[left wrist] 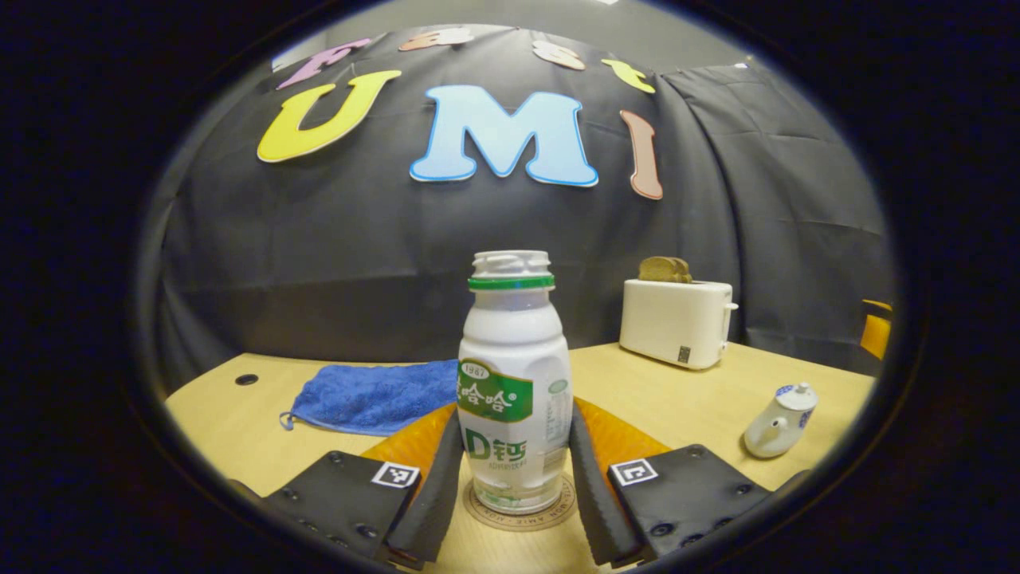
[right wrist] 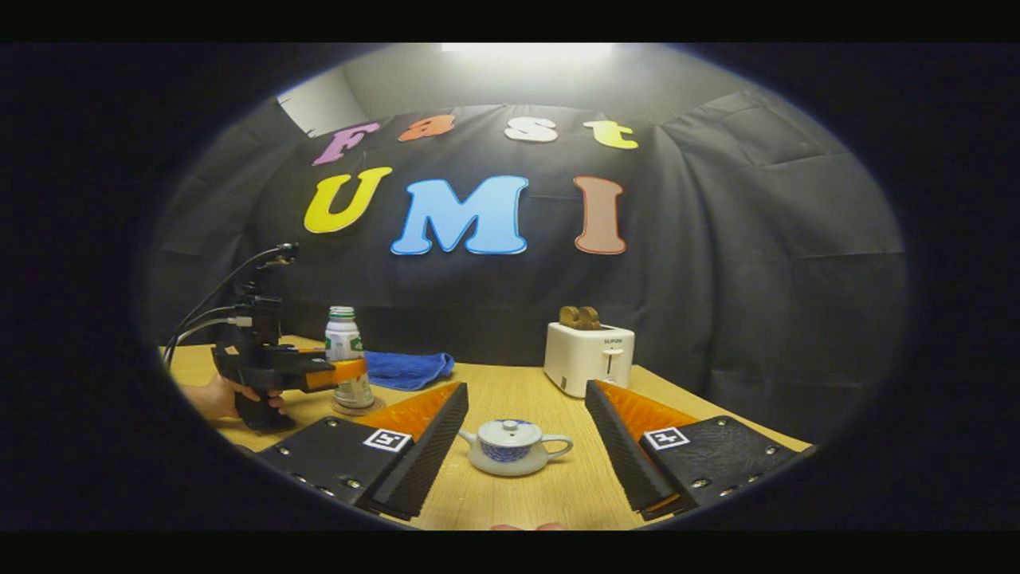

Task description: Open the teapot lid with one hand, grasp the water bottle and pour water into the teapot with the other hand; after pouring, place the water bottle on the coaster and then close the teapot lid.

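Note:
A white water bottle with a green label and no cap stands upright on a round coaster. My left gripper is shut on its lower body, one finger against each side. The right gripper view shows that gripper and the bottle at the left of the table, a hand holding it. A small white and blue teapot sits with its lid on, low between the spread fingers of my open right gripper. The teapot lies to the bottle's right.
A blue towel lies behind the bottle on the left. A white toaster with bread in it stands at the back right of the wooden table. In the right gripper view the toaster is behind the teapot.

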